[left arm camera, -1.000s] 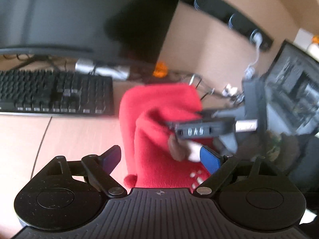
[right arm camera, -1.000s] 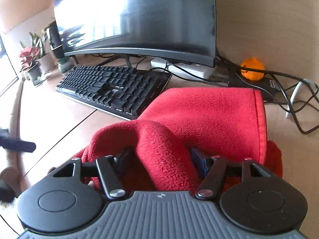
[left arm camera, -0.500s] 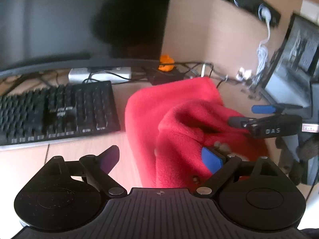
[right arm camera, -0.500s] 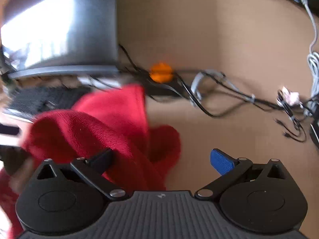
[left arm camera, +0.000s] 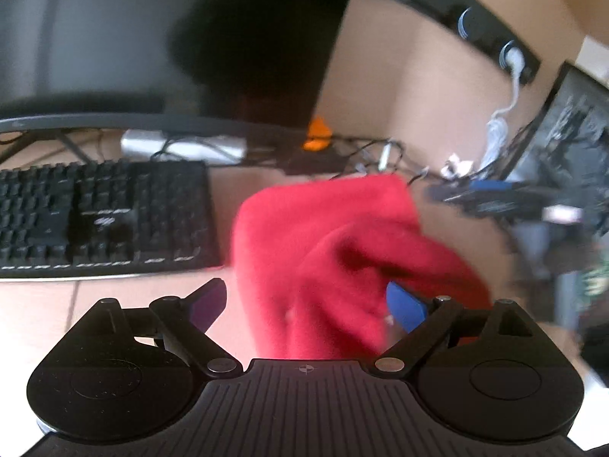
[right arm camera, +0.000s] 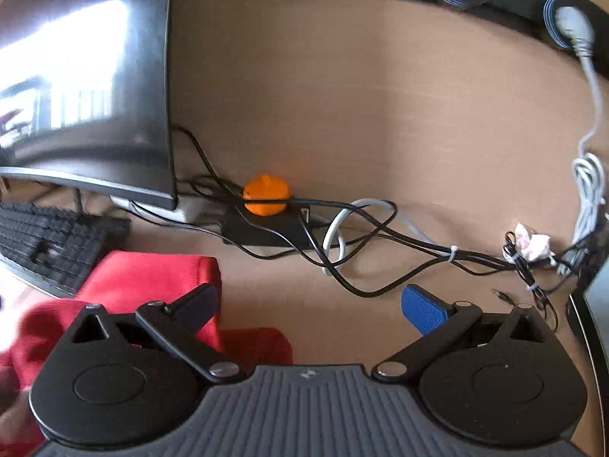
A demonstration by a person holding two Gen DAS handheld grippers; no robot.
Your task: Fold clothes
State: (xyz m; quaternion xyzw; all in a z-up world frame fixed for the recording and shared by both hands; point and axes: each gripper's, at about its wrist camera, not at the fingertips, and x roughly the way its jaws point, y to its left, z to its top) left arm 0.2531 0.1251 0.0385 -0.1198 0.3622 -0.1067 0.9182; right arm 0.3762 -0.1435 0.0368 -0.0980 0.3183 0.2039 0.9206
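- Red garment [left arm camera: 342, 243]: fuzzy fleece cloth, matt, soft nap.
- Desk [right arm camera: 380, 114]: pale wood-look laminate, smooth, faint grain.
- Monitor [right arm camera: 83, 76]: glossy dark screen, bright glare.
- Keyboard [left arm camera: 102, 213]: matt black plastic.
- Right gripper [right arm camera: 312, 304]: matt black plastic, ribbed grey body, textured blue pad.
- Cables [right arm camera: 380, 236]: smooth black and white sheathing.

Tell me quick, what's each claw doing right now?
Left claw: open, red cloth between its fingers, not pinched.
Right claw: just opened wide, empty.

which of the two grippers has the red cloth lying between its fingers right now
The left gripper: the red cloth lies between its open fingers. The right gripper has only bare desk there.
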